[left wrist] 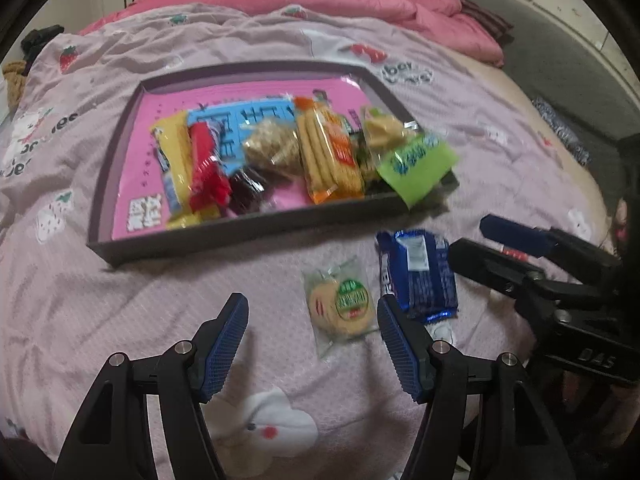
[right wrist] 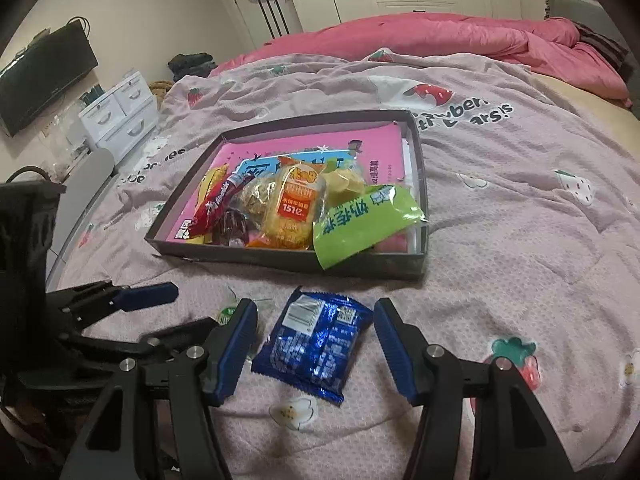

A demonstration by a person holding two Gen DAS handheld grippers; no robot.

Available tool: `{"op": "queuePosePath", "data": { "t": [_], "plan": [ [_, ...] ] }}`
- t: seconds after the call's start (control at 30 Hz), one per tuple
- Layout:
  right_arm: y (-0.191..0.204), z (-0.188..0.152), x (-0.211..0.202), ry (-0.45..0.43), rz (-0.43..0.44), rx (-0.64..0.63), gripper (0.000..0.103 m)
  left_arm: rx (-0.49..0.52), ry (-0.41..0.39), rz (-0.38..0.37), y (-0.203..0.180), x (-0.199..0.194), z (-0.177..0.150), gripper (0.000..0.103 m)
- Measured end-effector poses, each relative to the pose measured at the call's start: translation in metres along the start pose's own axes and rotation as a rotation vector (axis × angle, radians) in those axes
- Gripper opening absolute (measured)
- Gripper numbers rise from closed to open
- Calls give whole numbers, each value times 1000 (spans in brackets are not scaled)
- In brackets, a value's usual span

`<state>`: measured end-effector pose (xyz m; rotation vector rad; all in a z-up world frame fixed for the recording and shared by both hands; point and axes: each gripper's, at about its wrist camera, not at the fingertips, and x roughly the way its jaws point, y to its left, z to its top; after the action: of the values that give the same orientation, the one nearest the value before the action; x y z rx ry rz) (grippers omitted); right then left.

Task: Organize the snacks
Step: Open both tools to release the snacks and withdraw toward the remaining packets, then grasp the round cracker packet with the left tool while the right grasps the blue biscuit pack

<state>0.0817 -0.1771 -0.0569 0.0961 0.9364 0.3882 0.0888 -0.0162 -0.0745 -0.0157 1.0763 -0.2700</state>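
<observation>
From the left wrist view the left claw (left wrist: 312, 320) is spread wide and holds nothing, low over the pink bedspread (left wrist: 120, 300). The round cookie packet (left wrist: 340, 306) lies on the bedspread just inside its right finger, and the blue packet (left wrist: 418, 272) lies beside that, partly covered by that finger's tip. The right claw (left wrist: 476, 236) enters from the right edge, largely cut off. The tray (left wrist: 240, 236) sits farther off, blurred; the green packet (left wrist: 416, 162) overhangs its near right rim.

From the right wrist view the right claw (right wrist: 316, 320) is spread, empty, with the blue packet (right wrist: 316, 346) lying between its fingers, touching neither. The round cookie packet (right wrist: 228, 314) is almost hidden behind the left finger. The left claw (right wrist: 160, 312) crowds the left side; bare bedspread (right wrist: 520, 240) lies open to the right of the tray (right wrist: 280, 262).
</observation>
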Motion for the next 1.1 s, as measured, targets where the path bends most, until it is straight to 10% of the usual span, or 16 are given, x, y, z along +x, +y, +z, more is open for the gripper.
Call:
{"op": "queuePosePath", "data": {
  "t": [0.47, 0.63, 0.93, 1.1],
  "plan": [
    [-8, -10, 16, 88, 6, 24, 60, -57, 79, -11, 2, 38, 1, 69],
    [-5, -11, 31, 131, 18, 30, 60, -54, 86, 11, 11, 37, 1, 39],
    [18, -12, 62, 165, -62, -21, 65, -102, 81, -23, 34, 27, 3, 38],
    [31, -16, 67, 144, -132, -135, 51, -93, 71, -25, 32, 21, 1, 38]
  ]
}}
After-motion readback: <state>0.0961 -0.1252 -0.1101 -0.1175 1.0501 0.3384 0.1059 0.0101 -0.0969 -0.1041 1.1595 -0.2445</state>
